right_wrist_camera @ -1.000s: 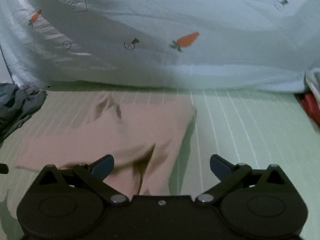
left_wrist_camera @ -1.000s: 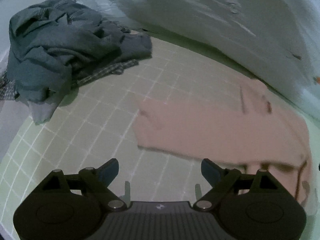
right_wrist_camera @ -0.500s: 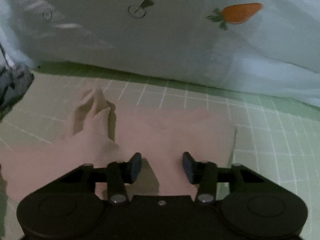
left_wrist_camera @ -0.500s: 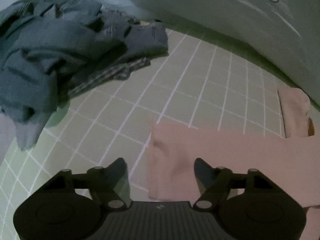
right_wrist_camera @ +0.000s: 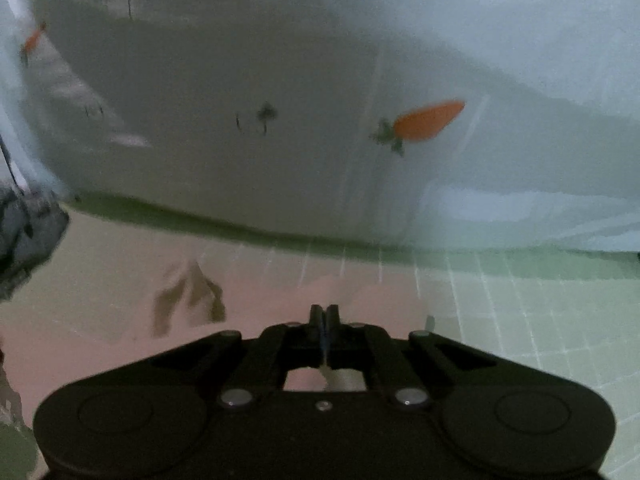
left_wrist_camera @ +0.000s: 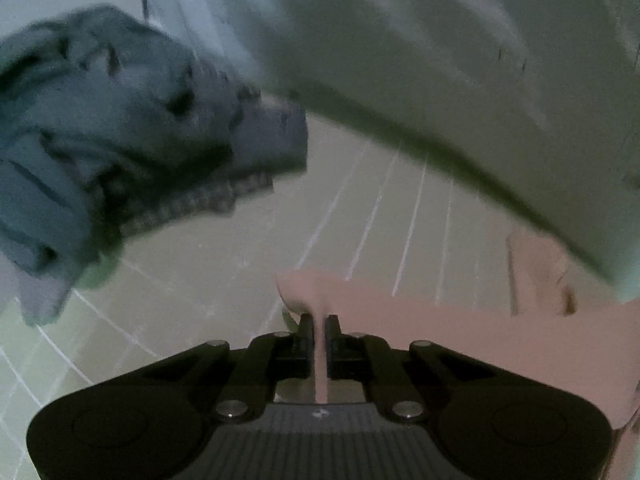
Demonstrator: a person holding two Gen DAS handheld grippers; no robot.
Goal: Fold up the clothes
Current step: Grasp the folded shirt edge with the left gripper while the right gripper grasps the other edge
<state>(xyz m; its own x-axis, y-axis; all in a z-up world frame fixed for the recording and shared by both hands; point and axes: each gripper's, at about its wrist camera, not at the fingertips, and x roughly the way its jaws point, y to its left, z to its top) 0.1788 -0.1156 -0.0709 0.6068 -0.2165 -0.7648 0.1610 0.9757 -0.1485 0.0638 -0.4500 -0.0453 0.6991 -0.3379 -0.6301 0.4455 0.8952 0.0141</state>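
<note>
A pink garment (left_wrist_camera: 460,332) lies spread on a green checked sheet (left_wrist_camera: 224,276). My left gripper (left_wrist_camera: 319,322) is shut on the garment's left edge, and a pinch of pink cloth runs down between its jaws. In the right wrist view the same pink garment (right_wrist_camera: 256,304) lies flat, with a dark crease at its left. My right gripper (right_wrist_camera: 324,314) is shut on the garment near its right edge, with cloth showing under the jaws.
A heap of grey-blue and checked clothes (left_wrist_camera: 100,140) sits at the left, also at the left edge of the right wrist view (right_wrist_camera: 24,236). A white quilt with carrot prints (right_wrist_camera: 424,120) bulges along the back. The green sheet (right_wrist_camera: 540,312) extends right.
Both grippers went from open above the garment to shut on it. Each came down onto an edge of the pink cloth, the left at its left edge, the right near its right edge.
</note>
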